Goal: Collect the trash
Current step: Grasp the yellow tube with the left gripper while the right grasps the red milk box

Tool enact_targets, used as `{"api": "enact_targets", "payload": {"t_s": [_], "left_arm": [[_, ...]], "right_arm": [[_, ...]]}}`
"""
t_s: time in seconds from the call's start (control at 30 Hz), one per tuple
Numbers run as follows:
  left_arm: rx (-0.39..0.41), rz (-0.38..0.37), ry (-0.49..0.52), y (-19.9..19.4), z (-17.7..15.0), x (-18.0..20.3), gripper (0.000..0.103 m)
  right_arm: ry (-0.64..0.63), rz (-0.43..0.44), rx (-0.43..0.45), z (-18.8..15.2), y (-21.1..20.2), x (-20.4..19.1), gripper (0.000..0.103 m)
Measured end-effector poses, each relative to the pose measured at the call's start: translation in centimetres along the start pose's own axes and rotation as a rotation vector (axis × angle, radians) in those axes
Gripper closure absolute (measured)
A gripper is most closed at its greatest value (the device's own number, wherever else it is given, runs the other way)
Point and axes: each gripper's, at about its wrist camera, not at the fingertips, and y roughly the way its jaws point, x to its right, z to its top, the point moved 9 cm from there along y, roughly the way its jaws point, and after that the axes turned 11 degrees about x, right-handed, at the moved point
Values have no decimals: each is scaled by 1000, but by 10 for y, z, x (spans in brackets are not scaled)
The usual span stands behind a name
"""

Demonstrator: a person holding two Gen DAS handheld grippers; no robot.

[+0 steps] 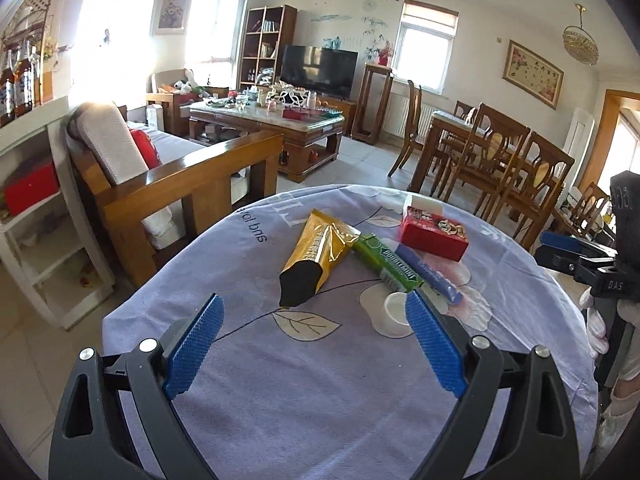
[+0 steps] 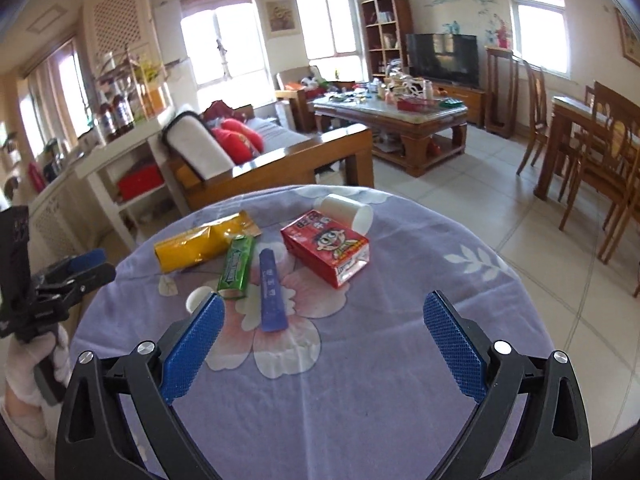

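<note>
- My left gripper point(image 1: 314, 326) hangs low over the near part of the desk point(image 1: 320, 392). Its blue fingers point(image 1: 196, 346) are spread wide and hold nothing.
- The desk has a purple cloth with flowers and leaves on it.
- The trash lies in a bunch past my fingers. I will go from left to right, as my right camera sees it.
- First is a gold bag point(image 2: 200, 245). It lies flat on its side.
- Near the front, by my right gripper's left finger, is a small white cap point(image 2: 197, 298).
- Next is a green gum pack point(image 2: 237, 267). Its far end touches the gold bag.
- Just beside the gum is a blue stick pack point(image 2: 271, 291). It points toward me.
- Then comes a red box point(image 2: 326, 251) with a cartoon face on top.
- Behind the red box a white cup point(image 2: 347, 209) lies on its side at the far edge.
- My right gripper point(image 2: 324, 338) hangs over the near part of the desk too. Its fingers point(image 2: 452, 346) are wide apart and hold nothing.
- Past the desk I see a wooden sofa point(image 2: 272, 156).
</note>
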Motion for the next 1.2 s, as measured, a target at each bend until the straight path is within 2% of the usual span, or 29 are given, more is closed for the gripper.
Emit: {"api": "enact_targets", "payload": {"t_s": [0.3,0.43,0.57,0.8,0.87,0.9,0.93,1.03,1.07,1.13,1.2], "left_arm": [[-114,-31,66,42,-9,-1,12],[-140,-25,78,56,-8,0,12],[-185,-19,51,69,-10,-6,12],[-224,-23,41,81,-12,-7,12],[-236,-47,31,85,-15,-4,13],[-241,-61,27,87,-15,-2,17],[-244,-73,26,88,-16,0,29],[-251,-77,34,95,-18,4,47],[-250,-82,38,96,-18,6,50],[-244,-86,36,97,-17,6,65],[-242,-100,16,95,-17,6,70]], "right_arm": [[-159,-52,-89,8,64,-3,5],[-209,-63,-133,6,90,4,5],[-220,-62,-174,2,112,13,5],[-208,-34,-187,-2,132,15,5],[-198,-19,-200,-5,137,16,10],[-187,-7,-210,-6,139,16,16],[-174,2,-221,-8,142,15,19],[-148,23,-250,-13,144,15,36],[-146,25,-249,-13,143,16,37],[-136,44,-249,-14,140,14,41],[-129,60,-251,-15,136,12,48]]}}
